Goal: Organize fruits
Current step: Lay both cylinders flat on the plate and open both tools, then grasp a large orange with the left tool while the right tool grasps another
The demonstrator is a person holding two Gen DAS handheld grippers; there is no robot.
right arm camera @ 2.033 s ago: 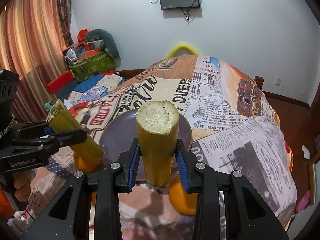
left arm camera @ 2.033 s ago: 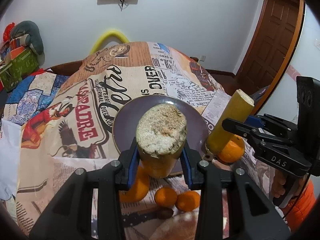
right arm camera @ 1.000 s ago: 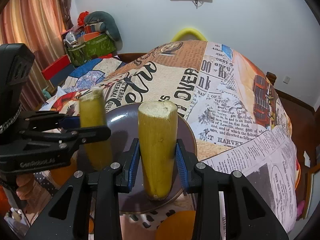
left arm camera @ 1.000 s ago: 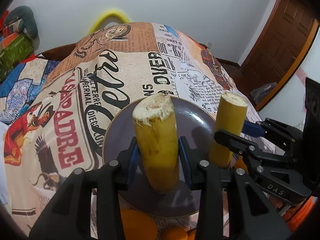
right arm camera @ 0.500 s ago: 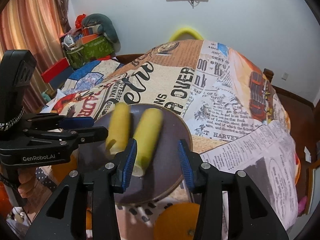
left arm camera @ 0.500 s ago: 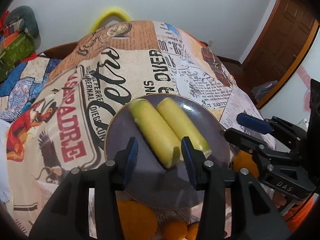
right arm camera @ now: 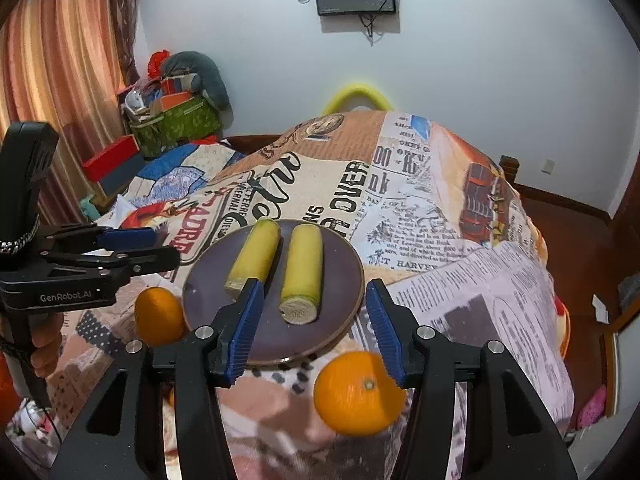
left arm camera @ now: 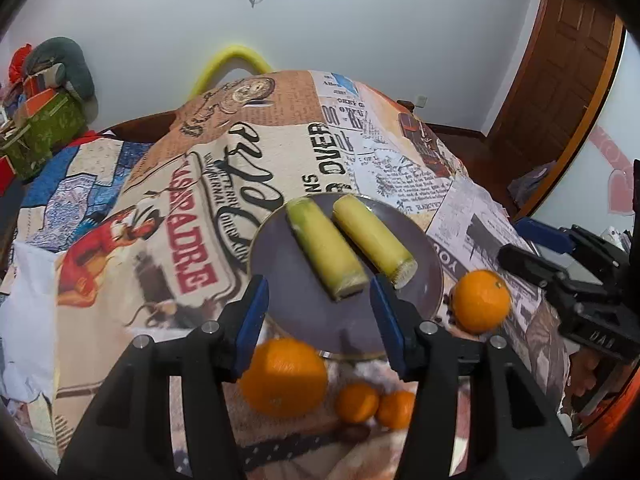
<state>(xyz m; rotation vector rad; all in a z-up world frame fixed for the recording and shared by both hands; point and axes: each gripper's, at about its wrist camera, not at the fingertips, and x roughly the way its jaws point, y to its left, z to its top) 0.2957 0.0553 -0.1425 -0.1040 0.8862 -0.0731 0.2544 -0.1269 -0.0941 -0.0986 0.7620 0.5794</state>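
Nearest, the left tongs [left arm camera: 320, 312] are wide apart and hold nothing. The right tongs [right arm camera: 316, 312] are also wide apart and hold nothing. Both hang just in front of the purple plate [left arm camera: 296, 308].

In the left view, a big orange [left arm camera: 284, 378] lies just in front of the plate, and two small oranges [left arm camera: 357, 403] [left arm camera: 396, 409] lie beside it, touching each other. Another orange [left arm camera: 481, 301] sits just right of the plate. In the right view, that fruit [right arm camera: 358, 394] shows below the right tongs, and the big one [right arm camera: 159, 316] shows just left of the plate [right arm camera: 348, 272].

On the plate lie two cut pieces, side by side and nearly touching. The left piece [left arm camera: 326, 256] and the right piece [left arm camera: 374, 240] are yellow-green tubes with smooth skin. Each lies flat. Its long way runs from the near side of the plate to the far side. The rough, pale cut ends point at the tongs. In the right view, the left piece [right arm camera: 254, 254] leans a little and the right piece [right arm camera: 302, 274] runs straight.

The plate rests on a printed cloth [left arm camera: 200, 184] over the worktop.
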